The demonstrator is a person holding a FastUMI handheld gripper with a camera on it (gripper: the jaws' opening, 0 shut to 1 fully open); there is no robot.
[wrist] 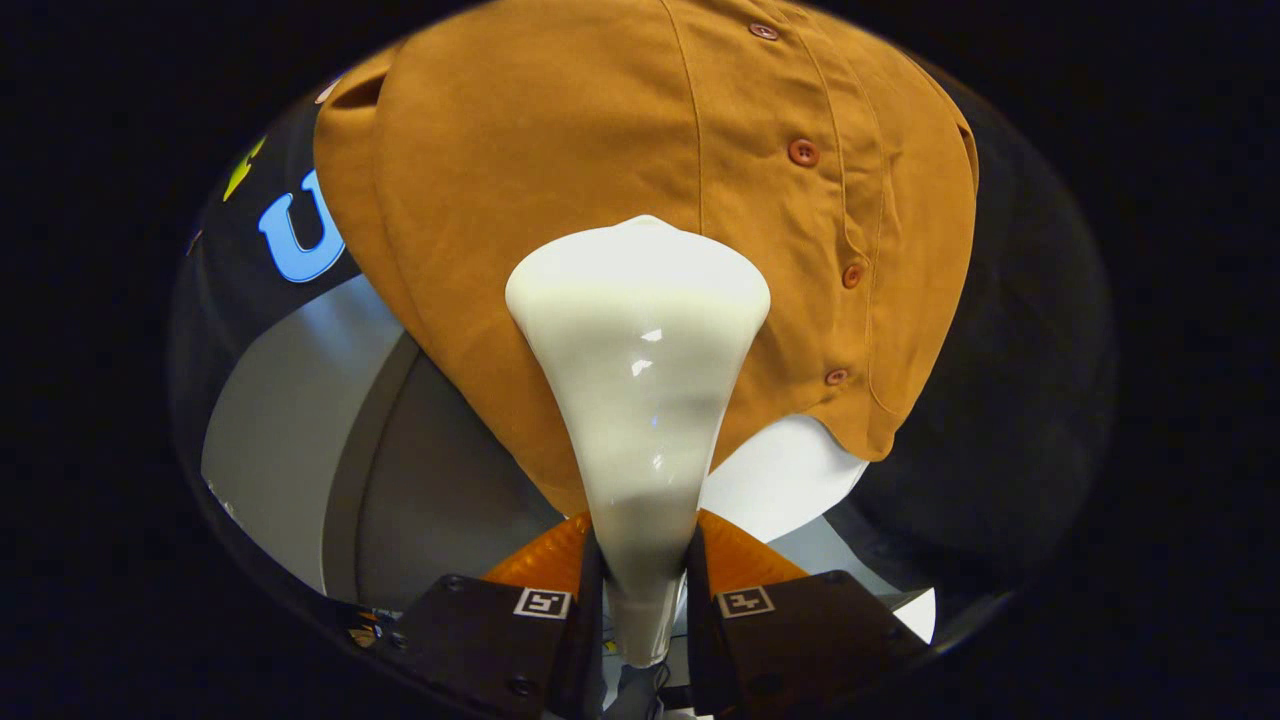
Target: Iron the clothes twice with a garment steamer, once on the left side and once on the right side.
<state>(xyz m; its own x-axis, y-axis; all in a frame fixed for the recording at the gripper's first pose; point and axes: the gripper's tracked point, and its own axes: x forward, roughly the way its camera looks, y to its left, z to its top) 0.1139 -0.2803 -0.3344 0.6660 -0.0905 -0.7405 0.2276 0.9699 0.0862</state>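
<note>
Gripper (643, 590) jaws pinching garment steamer (640, 380) by its narrow handle, one jaw each side. Steamer head flares wide well ahead of jaws, against brown button-up shirt (600, 180), left of button placket (835, 270). White mannequin form (780, 475) under shirt hem, just beyond jaws, right of handle.
</note>
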